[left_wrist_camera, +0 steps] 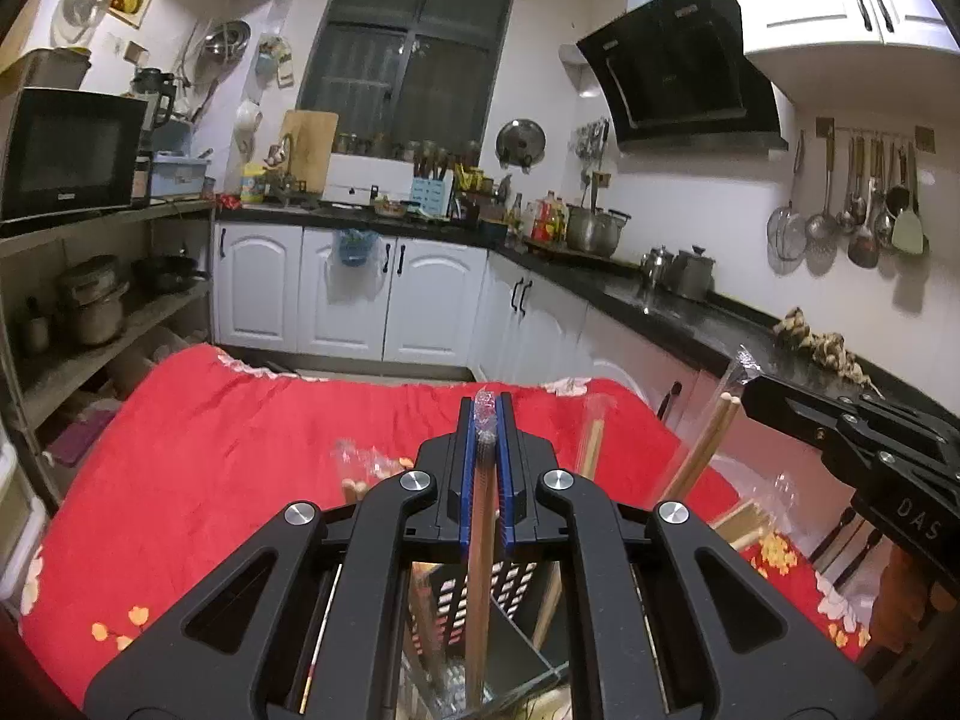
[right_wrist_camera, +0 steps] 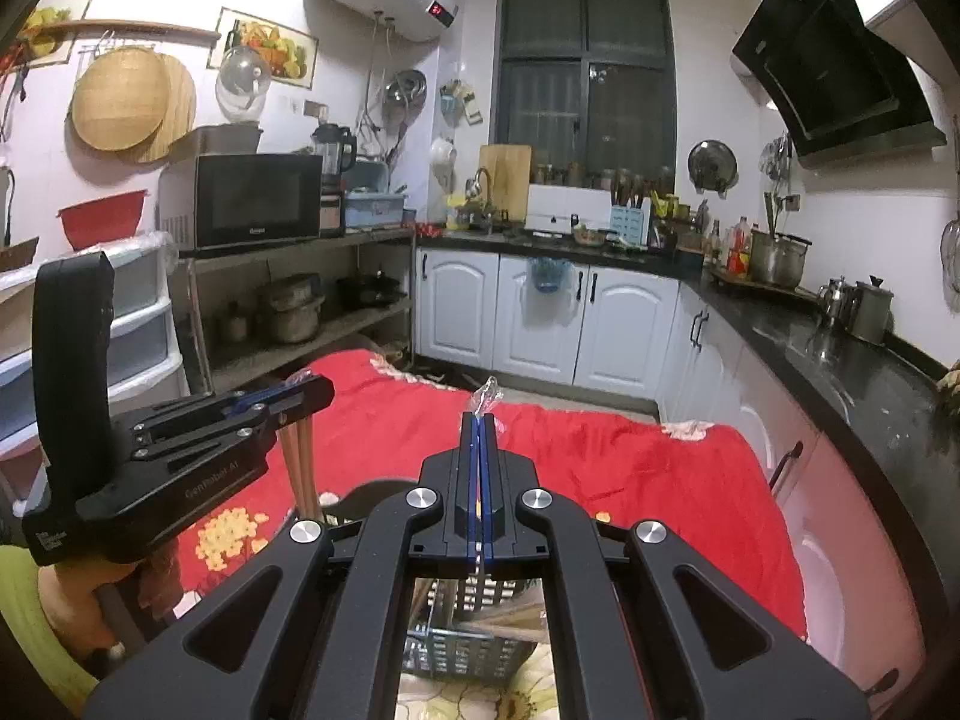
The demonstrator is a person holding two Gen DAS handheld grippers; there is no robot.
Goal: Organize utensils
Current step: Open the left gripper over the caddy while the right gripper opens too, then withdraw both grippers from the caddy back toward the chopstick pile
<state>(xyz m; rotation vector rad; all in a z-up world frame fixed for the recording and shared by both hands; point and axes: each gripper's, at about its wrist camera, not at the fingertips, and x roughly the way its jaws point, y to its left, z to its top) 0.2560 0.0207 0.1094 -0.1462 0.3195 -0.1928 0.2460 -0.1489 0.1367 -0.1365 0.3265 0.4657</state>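
Left gripper [left_wrist_camera: 487, 420]: clamped on wrapped chopsticks [left_wrist_camera: 480, 546], held upright above a slotted basket [left_wrist_camera: 510, 591].
Right gripper [right_wrist_camera: 478, 423]: pressed together on the clear wrapper [right_wrist_camera: 486, 391] of a second pair; its contents cannot be made out.
Basket: seen below both grippers, on the red floral cloth [left_wrist_camera: 240, 438].
Loose wrapped chopsticks [left_wrist_camera: 699, 450]: seen standing at the right in the left wrist view.

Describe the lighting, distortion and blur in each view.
Left wrist view: warm indoor light, dark window, strong fisheye bending of the counter, left tool close and soft around its wrapped chopsticks. Right wrist view: the same curvature, glare on the counter, right tool sharp.
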